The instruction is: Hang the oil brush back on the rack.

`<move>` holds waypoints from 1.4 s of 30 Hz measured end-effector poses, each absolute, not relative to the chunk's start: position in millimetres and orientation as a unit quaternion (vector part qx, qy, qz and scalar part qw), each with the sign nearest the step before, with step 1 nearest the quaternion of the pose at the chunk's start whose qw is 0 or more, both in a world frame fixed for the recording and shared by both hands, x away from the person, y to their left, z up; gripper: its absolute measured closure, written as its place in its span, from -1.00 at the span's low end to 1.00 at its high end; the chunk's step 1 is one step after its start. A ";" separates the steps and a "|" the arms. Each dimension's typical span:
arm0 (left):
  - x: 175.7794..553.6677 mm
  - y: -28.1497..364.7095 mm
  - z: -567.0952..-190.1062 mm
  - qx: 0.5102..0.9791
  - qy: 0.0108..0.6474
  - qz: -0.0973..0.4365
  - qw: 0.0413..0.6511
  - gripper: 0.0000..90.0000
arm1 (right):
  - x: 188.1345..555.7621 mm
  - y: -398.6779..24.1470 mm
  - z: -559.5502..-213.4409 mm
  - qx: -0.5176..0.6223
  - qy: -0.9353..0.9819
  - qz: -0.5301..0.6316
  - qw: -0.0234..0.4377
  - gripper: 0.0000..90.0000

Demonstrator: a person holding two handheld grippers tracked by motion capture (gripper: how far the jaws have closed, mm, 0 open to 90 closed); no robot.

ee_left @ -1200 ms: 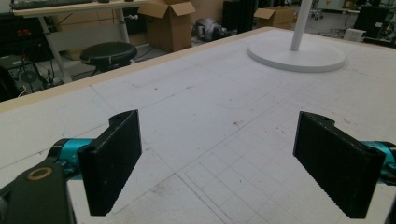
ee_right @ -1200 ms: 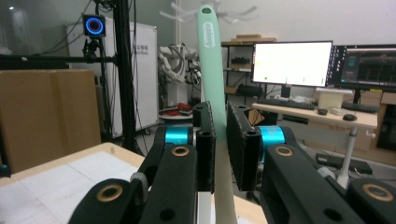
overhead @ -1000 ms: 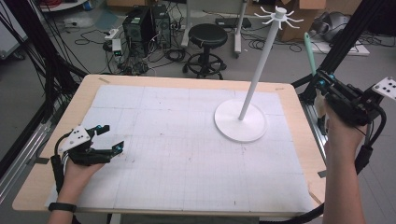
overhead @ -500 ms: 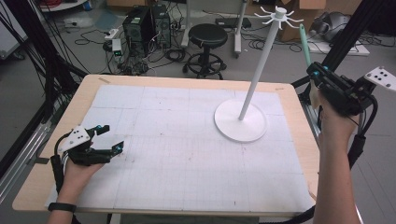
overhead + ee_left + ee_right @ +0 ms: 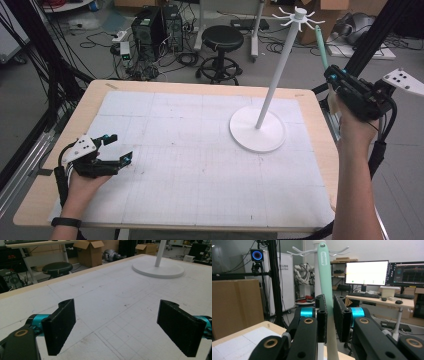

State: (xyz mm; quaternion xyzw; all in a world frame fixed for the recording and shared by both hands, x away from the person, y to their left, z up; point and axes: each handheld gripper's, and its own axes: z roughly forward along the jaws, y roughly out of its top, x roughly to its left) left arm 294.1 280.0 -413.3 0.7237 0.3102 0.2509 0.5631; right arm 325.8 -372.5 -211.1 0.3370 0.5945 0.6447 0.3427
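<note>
Between right gripper pads — mint handle

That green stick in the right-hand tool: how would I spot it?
Start at the tall white stand with hooks on top, on the table's far right. Right of it, off the table's edge, the right gripper has its jaws shut on a slim mint-green handle, upright, with a hole at its tip.

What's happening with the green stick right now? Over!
Right gripper shut on green stick, raised near rack. Left gripper open, empty, low over table. Nothing in the way.
</note>
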 end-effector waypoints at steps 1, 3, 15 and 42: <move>294.1 280.0 -413.4 0.724 0.310 0.251 0.563 -0.64 | 326.6 -371.6 -211.0 0.336 0.596 0.644 0.342 0.83; 294.0 280.1 -413.4 0.724 0.310 0.251 0.563 -0.64 | 327.8 -369.9 -210.5 0.336 0.597 0.641 0.345 0.83; 293.6 279.6 -414.3 0.725 0.310 0.249 0.562 -0.64 | 336.9 -361.3 -208.6 0.342 0.614 0.621 0.347 0.83; 293.6 280.4 -414.6 0.725 0.310 0.249 0.563 -0.64 | 338.1 -347.4 -219.1 0.331 0.669 0.585 0.318 -0.05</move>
